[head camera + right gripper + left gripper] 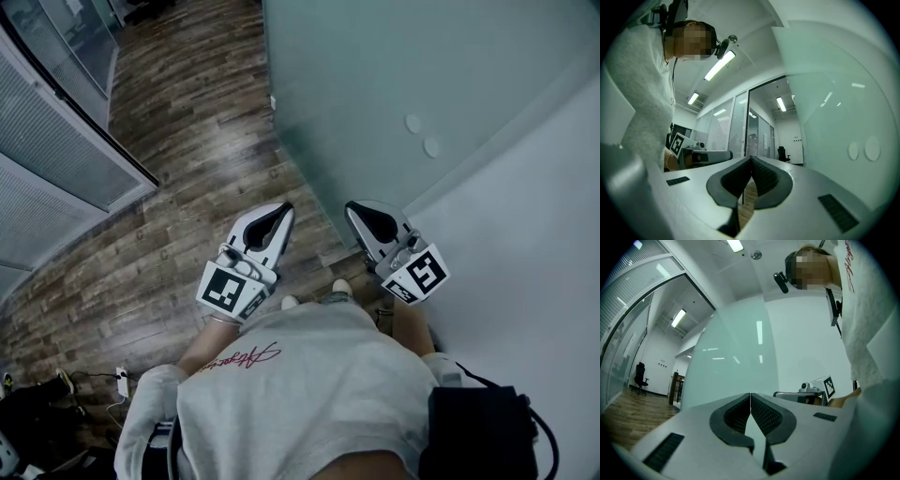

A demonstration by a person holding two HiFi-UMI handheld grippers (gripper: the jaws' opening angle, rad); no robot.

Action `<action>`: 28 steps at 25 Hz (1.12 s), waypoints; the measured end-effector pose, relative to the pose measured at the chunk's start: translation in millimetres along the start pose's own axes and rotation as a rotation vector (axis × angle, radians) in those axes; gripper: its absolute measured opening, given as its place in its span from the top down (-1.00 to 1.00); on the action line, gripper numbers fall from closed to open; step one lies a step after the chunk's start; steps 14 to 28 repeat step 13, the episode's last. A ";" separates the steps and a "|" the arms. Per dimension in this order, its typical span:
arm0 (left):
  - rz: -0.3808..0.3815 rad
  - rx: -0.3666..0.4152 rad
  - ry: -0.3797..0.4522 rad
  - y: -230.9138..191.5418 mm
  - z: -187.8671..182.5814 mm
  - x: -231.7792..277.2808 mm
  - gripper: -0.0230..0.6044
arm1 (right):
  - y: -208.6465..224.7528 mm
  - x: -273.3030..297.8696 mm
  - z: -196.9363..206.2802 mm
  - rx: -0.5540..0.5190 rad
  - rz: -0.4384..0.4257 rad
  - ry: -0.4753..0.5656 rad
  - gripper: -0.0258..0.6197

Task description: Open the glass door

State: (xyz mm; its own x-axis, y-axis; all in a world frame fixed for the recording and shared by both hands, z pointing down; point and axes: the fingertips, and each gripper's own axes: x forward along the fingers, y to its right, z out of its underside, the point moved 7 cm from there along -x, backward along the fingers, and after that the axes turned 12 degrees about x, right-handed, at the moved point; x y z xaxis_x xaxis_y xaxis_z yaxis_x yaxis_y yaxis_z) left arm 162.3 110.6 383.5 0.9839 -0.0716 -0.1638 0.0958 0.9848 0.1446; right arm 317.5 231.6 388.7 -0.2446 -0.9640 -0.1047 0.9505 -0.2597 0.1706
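Two claws show in the head view, held low in front of the person's grey shirt [300,394]. The left claw [279,214] is narrow, tips together, nothing between them. The right claw [356,210] is the same, closed tight and empty, with its marker cube [424,274] at the rear. The frosted glass door [375,75] stands ahead, upper right in the frame. The right claw's tip is just beside the door's lower edge; I can't tell if they touch. Two round discs [413,123] sit on the glass. A white wall [525,244] is right of the door, wood floor [178,159] is left of it, and a partition with blinds [47,169] is at far left. A black pouch [478,431] hangs at the person's right side.

Left gripper view: the jaws are closed, ribbed pads meeting at the tips, nothing held. The door fills the middle ahead, its vertical edge above the claw. The right claw shows at right. A corridor opens at left, with an office chair [641,377] far back.

Right gripper view: the jaws are closed, pads meeting, empty. The door runs along the right side, discs on it, close to the claw. The left claw shows at left. The partition and corridor are ahead.
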 end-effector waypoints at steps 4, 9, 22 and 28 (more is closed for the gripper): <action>-0.003 0.001 0.000 -1.7 -0.5 -1.0 0.87 | -3.1 3.7 0.8 -0.013 -0.006 -0.010 0.86; 0.002 0.001 0.000 -1.7 0.5 -1.5 0.87 | -3.8 4.9 2.3 -0.012 -0.008 -0.013 0.86; -0.003 0.002 0.000 -1.6 4.6 -1.4 0.87 | -3.1 3.8 6.4 -0.018 -0.012 -0.014 0.86; -0.003 0.002 0.000 -1.6 4.6 -1.4 0.87 | -3.1 3.8 6.4 -0.018 -0.012 -0.014 0.86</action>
